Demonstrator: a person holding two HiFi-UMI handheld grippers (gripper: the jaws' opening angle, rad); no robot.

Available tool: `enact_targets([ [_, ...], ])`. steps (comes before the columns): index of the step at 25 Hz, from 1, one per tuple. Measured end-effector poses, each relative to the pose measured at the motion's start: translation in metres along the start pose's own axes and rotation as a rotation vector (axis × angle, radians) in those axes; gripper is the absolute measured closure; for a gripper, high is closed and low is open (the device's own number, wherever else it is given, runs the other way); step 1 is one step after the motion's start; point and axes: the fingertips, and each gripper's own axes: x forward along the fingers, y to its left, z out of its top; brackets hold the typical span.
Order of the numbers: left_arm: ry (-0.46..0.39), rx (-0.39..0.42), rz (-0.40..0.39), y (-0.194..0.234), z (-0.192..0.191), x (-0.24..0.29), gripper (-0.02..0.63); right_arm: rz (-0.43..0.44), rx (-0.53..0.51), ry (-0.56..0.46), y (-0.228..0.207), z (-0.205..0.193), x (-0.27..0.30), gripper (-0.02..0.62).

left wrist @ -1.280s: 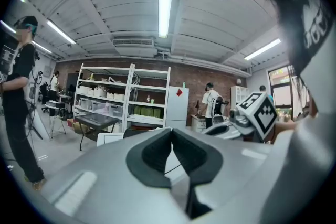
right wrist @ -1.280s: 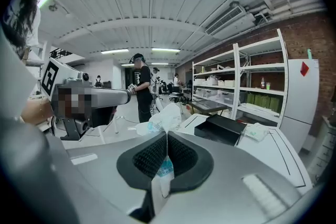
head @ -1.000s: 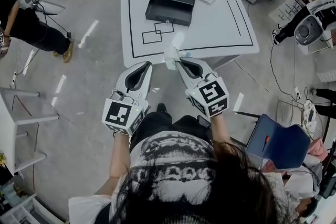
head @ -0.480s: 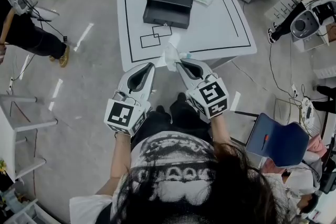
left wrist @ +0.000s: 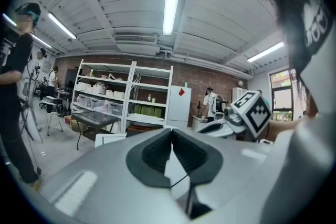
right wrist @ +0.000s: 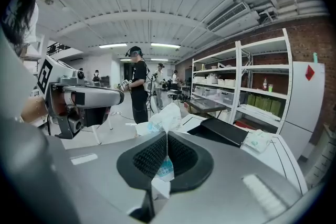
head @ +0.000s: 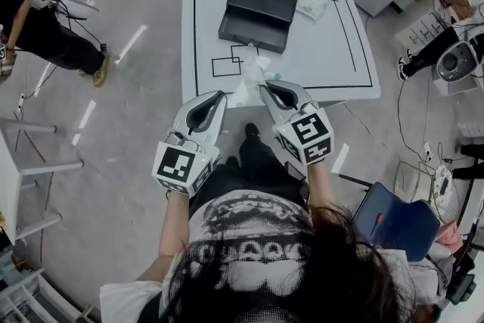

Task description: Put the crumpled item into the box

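Moved nearer the box (head: 257, 15), crumpled item (head: 248, 76) hangs over white table (head: 333, 49).

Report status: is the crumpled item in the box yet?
Not yet. Done: pickup; the right gripper is shut on the crumpled item. In hand: the item hangs over the table's near edge, short of the black box. Left: release it into the box. The left gripper: shut, empty.

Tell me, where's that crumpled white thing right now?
In the head view, the crumpled item sits centre frame, pinched in the right gripper. It is above the near edge of the white table, just short of the black box.
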Motion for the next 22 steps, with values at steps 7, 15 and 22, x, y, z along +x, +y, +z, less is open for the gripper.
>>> enact_targets([
  [7, 0.022, -0.009, 0.075, 0.022, 0.001, 0.045, 0.606, 0.062, -0.024, 0.014, -0.051, 0.005, 0.040, 0.588],
  [15, 0.024, -0.009, 0.147, 0.043, 0.011, 0.102, 0.606, 0.139, -0.091, 0.058, -0.111, 0.002, 0.097, 0.588],
  [22, 0.034, -0.002, 0.210, 0.061, 0.014, 0.134, 0.606, 0.199, -0.183, 0.131, -0.148, -0.012, 0.154, 0.588],
])
